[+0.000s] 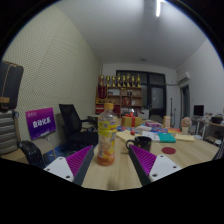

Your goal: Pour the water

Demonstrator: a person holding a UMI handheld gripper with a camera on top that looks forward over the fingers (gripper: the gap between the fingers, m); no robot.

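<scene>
A clear plastic bottle (106,137) with a yellow cap and an orange label stands upright on the wooden table (190,152). It sits just ahead of my fingers, nearer the left one. My gripper (112,167) is open and empty; both purple pads (78,162) show wide apart with bare table between them. A dark cup (142,144) stands just right of the bottle, beyond the right finger.
Small items clutter the table's far part, among them a red coaster (168,151) and a teal box (166,138). A black office chair (72,124) and a purple sign (41,122) stand at the left. Shelves with bottles (120,88) line the far wall.
</scene>
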